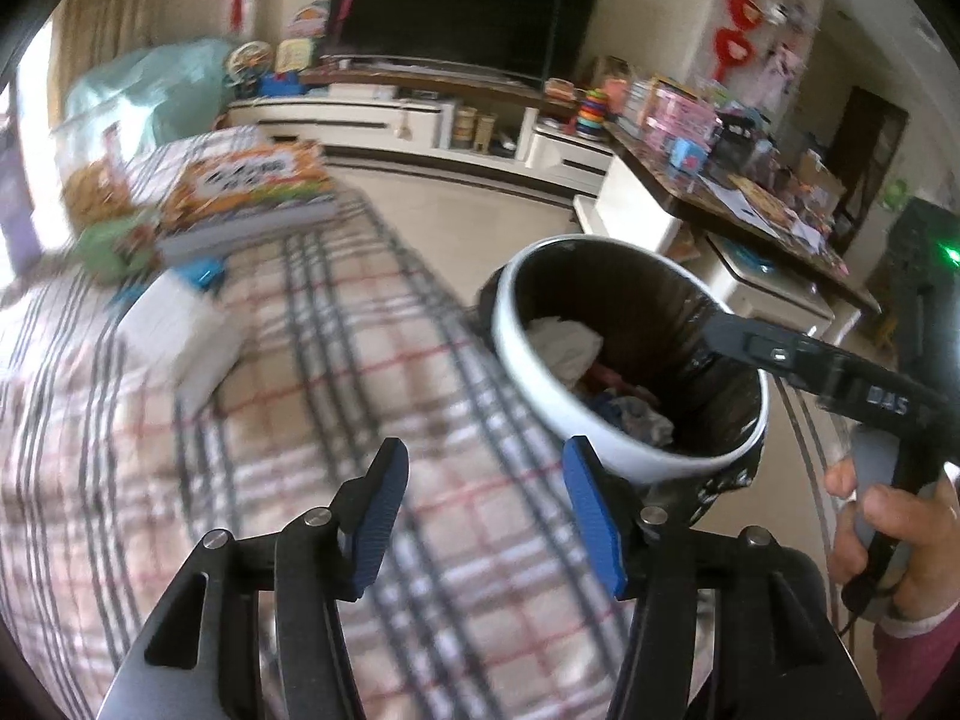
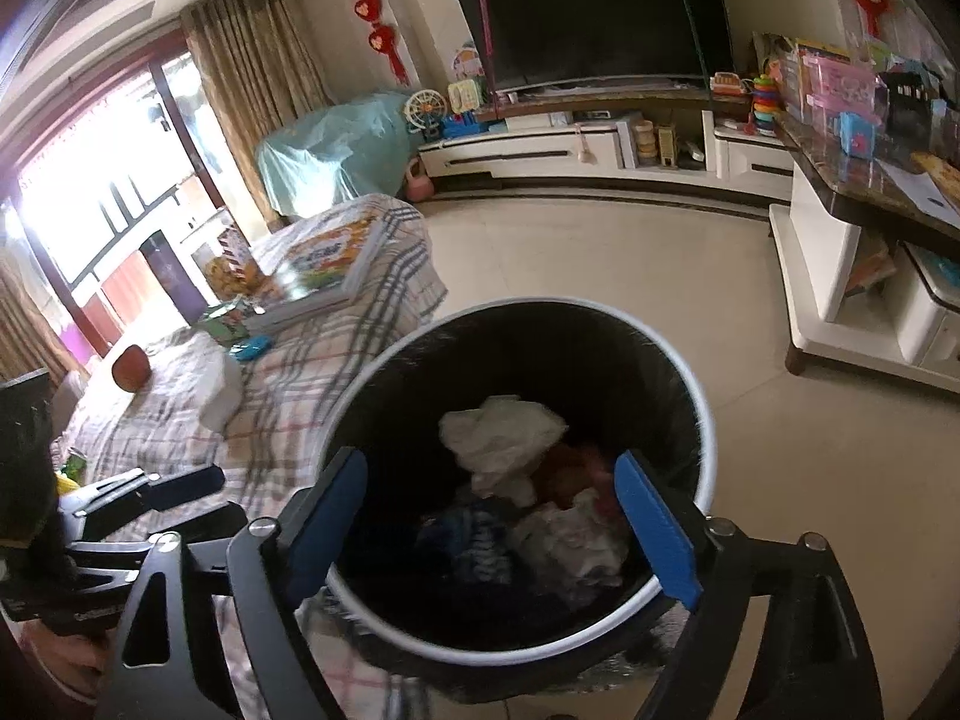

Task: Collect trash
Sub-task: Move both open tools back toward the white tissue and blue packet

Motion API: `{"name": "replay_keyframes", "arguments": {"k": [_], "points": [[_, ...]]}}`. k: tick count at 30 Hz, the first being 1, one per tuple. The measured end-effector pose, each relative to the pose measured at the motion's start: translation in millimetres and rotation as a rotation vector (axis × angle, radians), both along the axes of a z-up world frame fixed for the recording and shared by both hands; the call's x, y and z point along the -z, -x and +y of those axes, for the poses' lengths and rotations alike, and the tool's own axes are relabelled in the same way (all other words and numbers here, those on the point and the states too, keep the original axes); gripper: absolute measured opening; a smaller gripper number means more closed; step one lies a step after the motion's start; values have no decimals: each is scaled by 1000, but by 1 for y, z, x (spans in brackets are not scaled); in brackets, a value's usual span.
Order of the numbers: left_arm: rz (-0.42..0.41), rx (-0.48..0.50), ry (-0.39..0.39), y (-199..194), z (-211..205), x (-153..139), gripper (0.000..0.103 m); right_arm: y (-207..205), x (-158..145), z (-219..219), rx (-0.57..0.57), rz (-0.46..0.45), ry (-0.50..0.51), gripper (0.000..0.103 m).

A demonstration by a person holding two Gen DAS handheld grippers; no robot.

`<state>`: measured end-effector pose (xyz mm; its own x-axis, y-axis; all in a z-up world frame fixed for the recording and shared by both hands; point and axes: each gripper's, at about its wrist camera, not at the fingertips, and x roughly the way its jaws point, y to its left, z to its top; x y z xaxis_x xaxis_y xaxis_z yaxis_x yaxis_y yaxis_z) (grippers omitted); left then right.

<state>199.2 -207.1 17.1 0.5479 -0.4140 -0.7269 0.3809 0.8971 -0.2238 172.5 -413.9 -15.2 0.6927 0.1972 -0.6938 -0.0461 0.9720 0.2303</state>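
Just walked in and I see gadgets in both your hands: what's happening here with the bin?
A person is collecting trash with a handheld gripper in each hand. The right gripper is open and empty above the white trash can, which has a black liner and already holds crumpled white paper and other scraps. The left gripper, also open and empty, is over the plaid-covered bed beside the can, where books and small items lie.

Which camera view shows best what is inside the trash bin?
The right wrist view. It looks almost straight down into the trash bin, so the white crumpled paper and dark scraps show. The left wrist view sees the bin from the side, with the right gripper across its rim.
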Motion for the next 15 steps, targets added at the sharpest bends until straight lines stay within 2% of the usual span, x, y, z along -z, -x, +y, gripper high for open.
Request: {"name": "replay_keyframes", "arguments": {"k": [15], "points": [[30, -226, 57, 35, 105, 6, 53, 13, 2, 86, -115, -42, -89, 90]]}}
